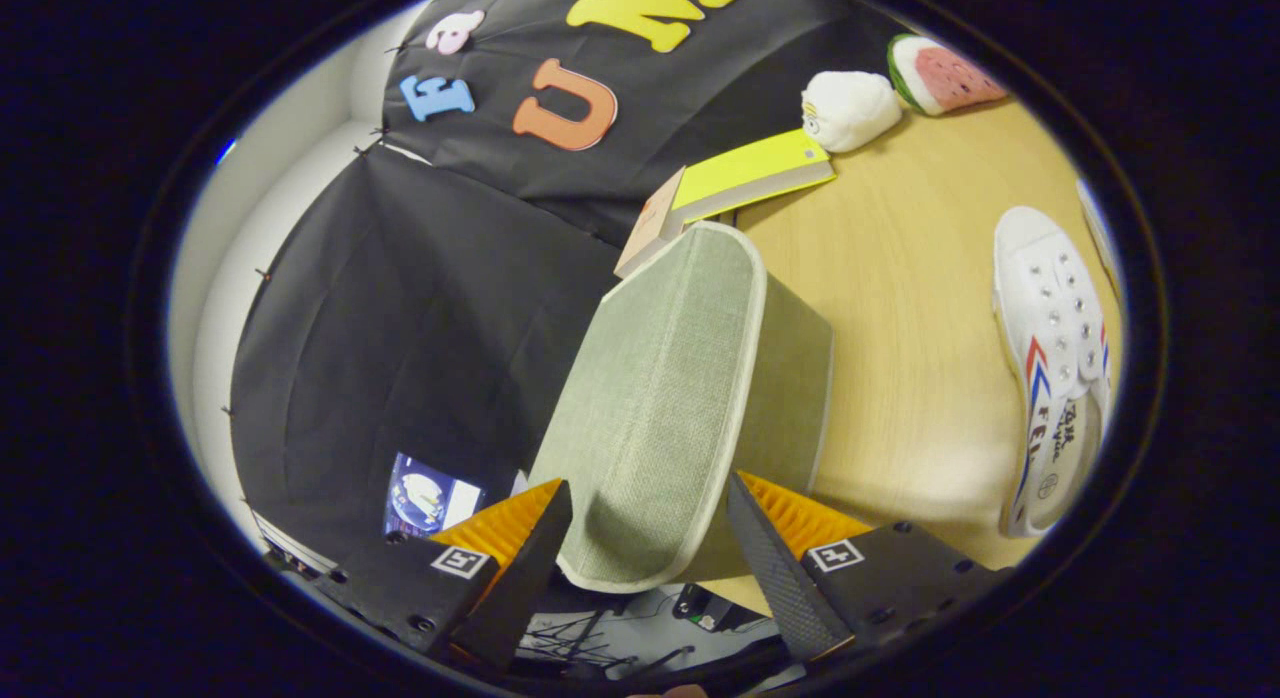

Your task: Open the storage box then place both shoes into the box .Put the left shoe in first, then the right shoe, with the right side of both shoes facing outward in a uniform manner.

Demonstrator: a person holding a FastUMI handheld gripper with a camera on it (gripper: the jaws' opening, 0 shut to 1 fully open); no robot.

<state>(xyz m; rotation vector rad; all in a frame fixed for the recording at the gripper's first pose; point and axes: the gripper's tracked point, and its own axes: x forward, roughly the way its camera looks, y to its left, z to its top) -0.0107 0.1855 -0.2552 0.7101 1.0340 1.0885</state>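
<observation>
Tongs at the box lid

The tongs [648,538] stand wide apart astride the lid [650,408] of the storage box [790,378] at frame centre, gripping nothing; the lid looks light, stiff, fabric-covered, best pinched at its piped edge. Farther right, a white shoe [1055,368] lies on the worktop [900,278].

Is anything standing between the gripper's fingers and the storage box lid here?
Nothing visible does. The grey-green fabric lid of the storage box already sits between the open fingers of the gripper, tilted up. The white canvas shoe lies apart on the wooden table, beyond the box, outside that gap.
</observation>
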